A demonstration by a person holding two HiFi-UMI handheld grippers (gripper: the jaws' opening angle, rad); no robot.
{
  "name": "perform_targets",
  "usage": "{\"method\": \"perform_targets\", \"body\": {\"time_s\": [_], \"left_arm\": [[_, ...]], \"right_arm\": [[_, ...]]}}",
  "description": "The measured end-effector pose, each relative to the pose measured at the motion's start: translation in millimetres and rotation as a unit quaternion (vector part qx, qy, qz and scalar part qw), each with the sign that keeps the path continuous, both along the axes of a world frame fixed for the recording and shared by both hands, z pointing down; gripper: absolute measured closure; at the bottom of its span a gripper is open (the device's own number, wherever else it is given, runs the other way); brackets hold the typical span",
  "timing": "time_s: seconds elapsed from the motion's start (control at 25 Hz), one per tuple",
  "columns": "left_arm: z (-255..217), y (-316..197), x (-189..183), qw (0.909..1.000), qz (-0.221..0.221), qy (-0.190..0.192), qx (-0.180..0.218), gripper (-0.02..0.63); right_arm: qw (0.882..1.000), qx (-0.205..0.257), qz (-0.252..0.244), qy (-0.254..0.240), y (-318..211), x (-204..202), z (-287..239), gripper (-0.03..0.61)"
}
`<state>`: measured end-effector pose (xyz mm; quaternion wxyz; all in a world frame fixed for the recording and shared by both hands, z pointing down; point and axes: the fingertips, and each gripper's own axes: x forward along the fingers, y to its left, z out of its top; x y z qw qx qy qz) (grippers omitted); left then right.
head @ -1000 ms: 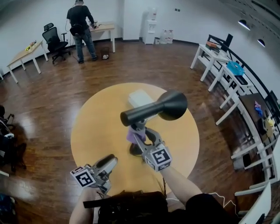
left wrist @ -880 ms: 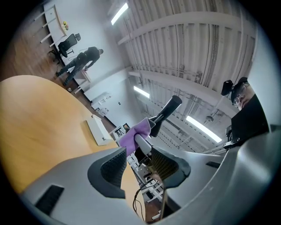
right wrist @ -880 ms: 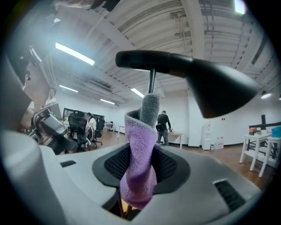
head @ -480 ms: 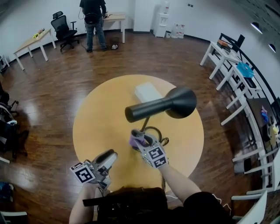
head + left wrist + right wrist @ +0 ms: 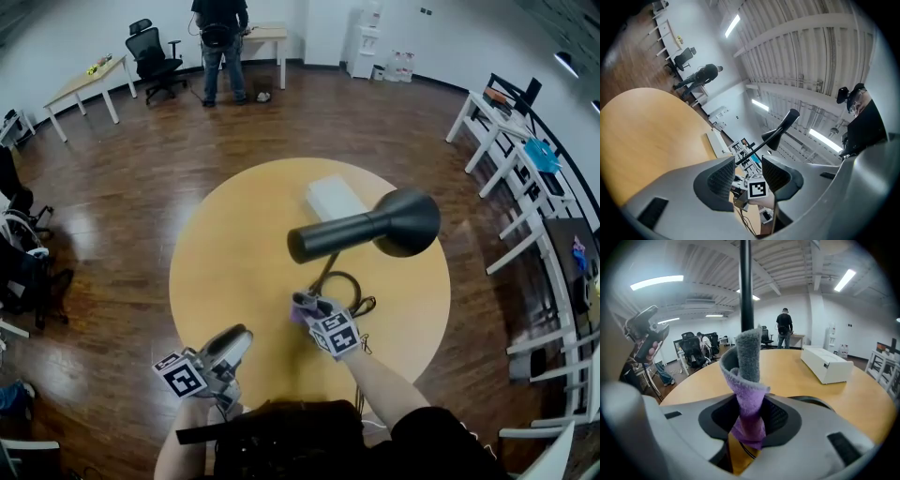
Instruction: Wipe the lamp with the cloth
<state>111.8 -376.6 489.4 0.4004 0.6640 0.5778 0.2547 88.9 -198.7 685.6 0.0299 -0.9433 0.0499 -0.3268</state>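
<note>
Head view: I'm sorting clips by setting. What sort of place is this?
Likely an open office or lab: a black office chair, a row of white desks, and a round wooden table on a hardwood floor.

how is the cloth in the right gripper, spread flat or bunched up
Bunched up: the cloth is squeezed into a narrow folded wad in the right gripper, its top end curling over.

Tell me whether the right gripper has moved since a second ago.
Yes. The right gripper, shut on the cloth, has slid down the pole, away from the lamp head, toward the table.
</note>
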Motion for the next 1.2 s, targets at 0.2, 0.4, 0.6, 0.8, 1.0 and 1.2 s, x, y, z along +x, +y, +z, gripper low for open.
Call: {"method": "perform_targets", "body": {"time_s": [0.2, 0.4, 0.6, 0.8, 1.0, 1.2], "left_arm": [[-4, -1, 1, 1.0, 0.008, 0.006, -0.002, 0.439], [-14, 13, -1, 0.9991, 0.035, 0.014, -0.019, 0.439], [-21, 26, -4, 0.9975, 0.061, 0.016, -0.032, 0.439], [-19, 39, -10, 0.9939, 0.102, 0.018, -0.036, 0.439], [-25, 46, -11, 0.9902, 0.13, 0.027, -0.044, 0.439], [-30, 54, -13, 0.9859, 0.154, 0.041, -0.051, 0.439]], "right_arm": [[0.999, 0.018, 0.019, -0.042, -1, 2, 10, 0.443], [0.996, 0.028, 0.015, -0.086, 0, -13, -2, 0.45], [0.999, 0.04, 0.004, 0.006, -2, -42, -78, 0.462], [0.986, 0.026, 0.004, 0.163, 3, -55, -195, 0.462], [0.968, -0.033, 0.066, 0.24, 22, -61, -272, 0.462], [0.957, -0.071, 0.138, 0.247, 58, -56, -300, 0.462]]}}
